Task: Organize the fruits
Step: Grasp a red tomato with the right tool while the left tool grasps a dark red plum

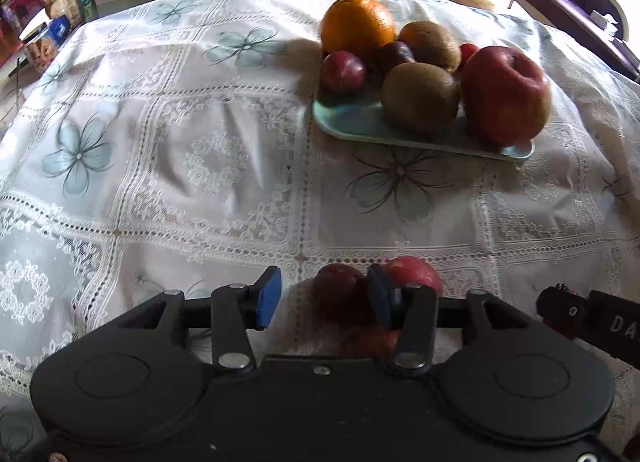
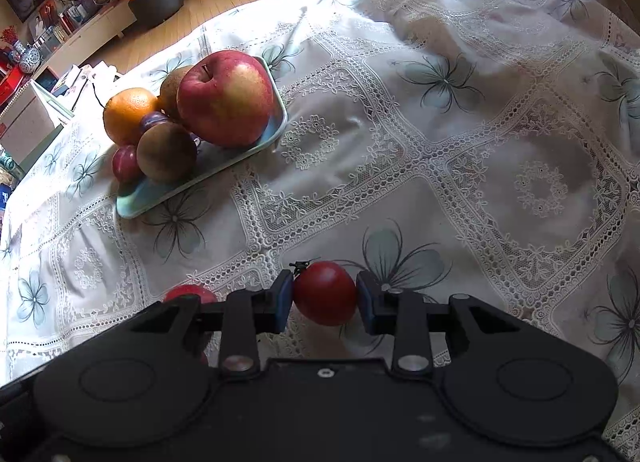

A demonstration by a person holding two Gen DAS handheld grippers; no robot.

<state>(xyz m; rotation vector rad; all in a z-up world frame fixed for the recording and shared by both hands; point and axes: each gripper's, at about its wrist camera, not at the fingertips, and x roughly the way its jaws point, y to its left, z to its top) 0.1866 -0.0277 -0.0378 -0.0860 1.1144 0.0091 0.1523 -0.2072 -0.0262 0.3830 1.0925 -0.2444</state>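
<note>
Right gripper pads pinch the tomato at 3 and 9 o'clock. Soft, slick skin: squeeze lightly. Left gripper wide open, empty.

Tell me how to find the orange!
Look for the pale green tray on the lacy tablecloth, piled with fruit. The orange sits at the tray's far corner, beside a brown kiwi and behind a small red plum. It is the only bright orange fruit, with a thin dark stem sticking up.
</note>
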